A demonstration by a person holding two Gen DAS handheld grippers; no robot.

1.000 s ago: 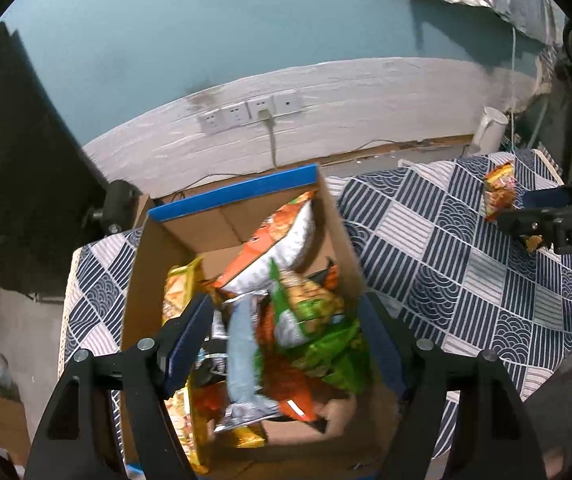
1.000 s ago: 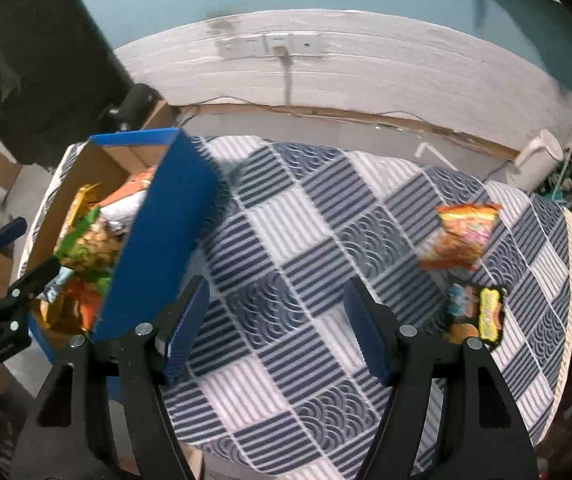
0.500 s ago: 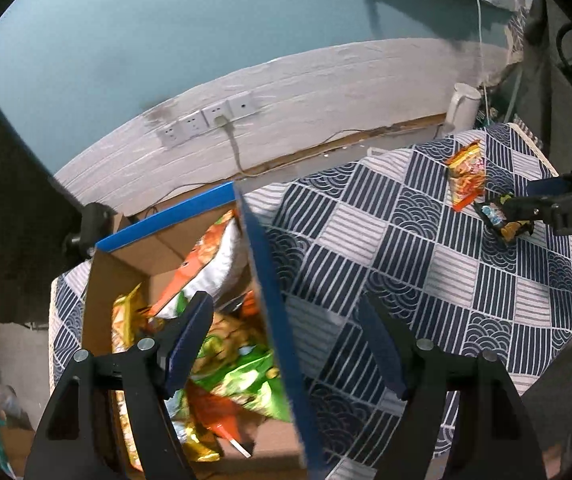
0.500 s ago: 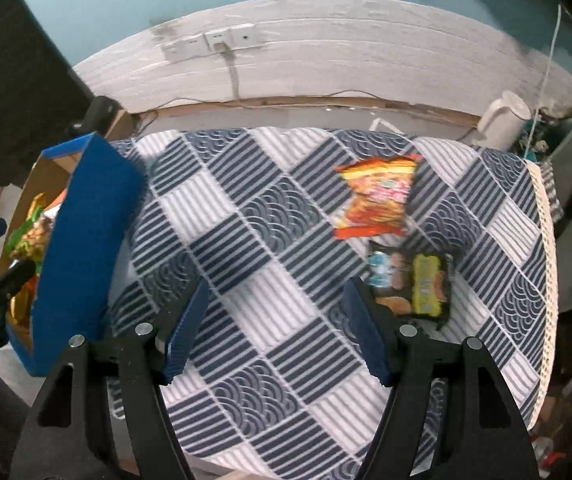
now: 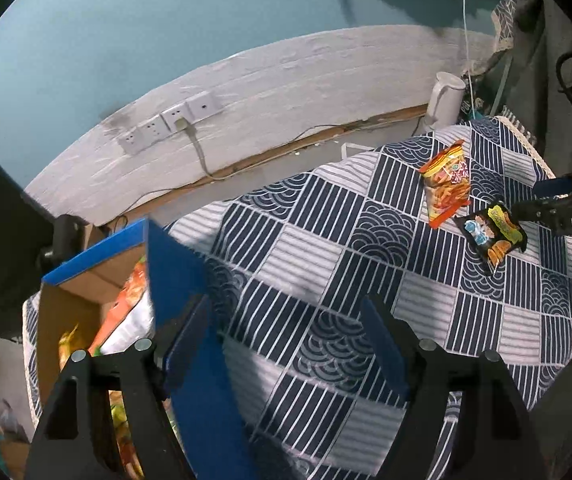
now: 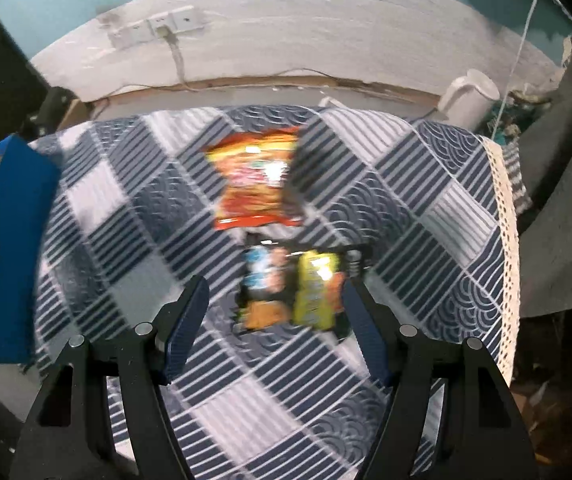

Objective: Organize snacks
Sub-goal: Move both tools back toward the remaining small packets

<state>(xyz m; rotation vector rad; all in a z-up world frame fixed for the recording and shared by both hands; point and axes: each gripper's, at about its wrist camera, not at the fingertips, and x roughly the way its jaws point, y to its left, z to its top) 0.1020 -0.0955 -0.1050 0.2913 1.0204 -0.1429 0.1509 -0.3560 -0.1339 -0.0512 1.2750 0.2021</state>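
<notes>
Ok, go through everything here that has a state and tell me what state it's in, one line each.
Left gripper: open, empty.
Right gripper: open, empty, over the black packet.
Cardboard box: open-topped, snack bags inside.
Orange snack packet: flat on the tablecloth, outside the box.
Black packet: flat on the tablecloth, beside the orange one.
Wall socket: one plug inserted.

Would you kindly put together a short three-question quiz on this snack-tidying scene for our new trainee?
1. True or false: the black snack packet already lies inside the cardboard box.
2. Which packet on the patterned tablecloth lies nearer the wall: A the orange snack packet, or B the black one?
3. Fill in: the right gripper is ____ and holds nothing.

Key: 1 false, it lies on the cloth; 2 A; 3 open.
</notes>
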